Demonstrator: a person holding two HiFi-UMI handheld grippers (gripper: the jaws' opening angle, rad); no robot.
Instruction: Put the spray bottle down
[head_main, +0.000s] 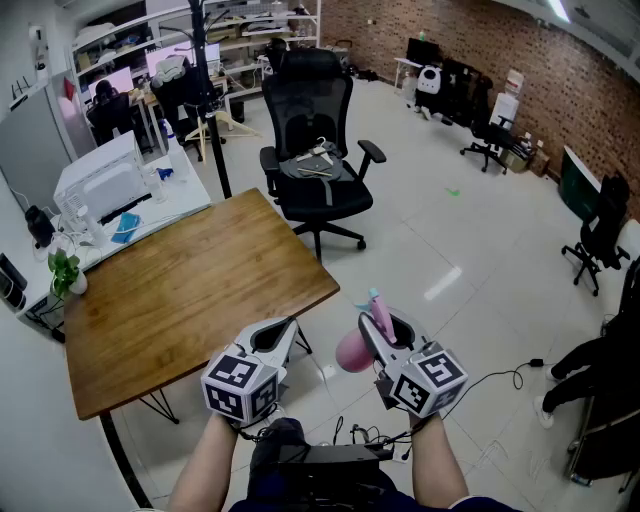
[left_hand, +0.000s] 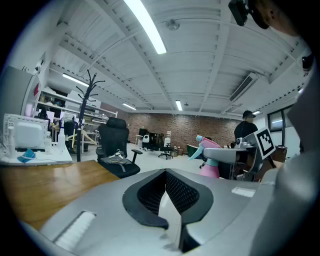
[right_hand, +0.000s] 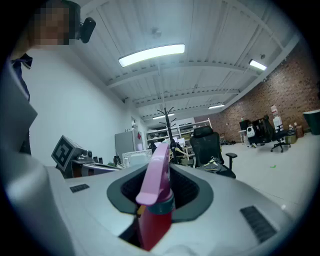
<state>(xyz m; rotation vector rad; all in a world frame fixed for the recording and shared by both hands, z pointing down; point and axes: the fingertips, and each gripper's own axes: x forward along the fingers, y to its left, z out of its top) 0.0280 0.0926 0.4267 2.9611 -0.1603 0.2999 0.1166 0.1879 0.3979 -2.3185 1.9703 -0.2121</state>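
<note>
The person's two forearms come up from the near edge of the head view, each carrying a gripper with a marker cube. The left gripper (head_main: 288, 328) hovers over the near right corner of the wooden table (head_main: 180, 290). Its own view shows its jaws pressed together with nothing between them (left_hand: 166, 197). The right gripper (head_main: 385, 335) is held just right of it, past the table's edge and above the tiled floor (head_main: 450, 240). Its jaws pinch the spray bottle (head_main: 350, 355) at the neck. In the right gripper view the bottle's pink head rises between the pads, with its darker body below (right_hand: 155, 192). In the head view the rounded pink body sticks out to the left of the jaws, with the nozzle pointing far. The bottle is off the table, in the air between the two grippers; the left gripper view shows it to the right (left_hand: 210, 167). Beyond the table's far corner stands a black office chair (head_main: 318, 150), and a white printer (head_main: 100, 178) sits on a desk at far left
</note>
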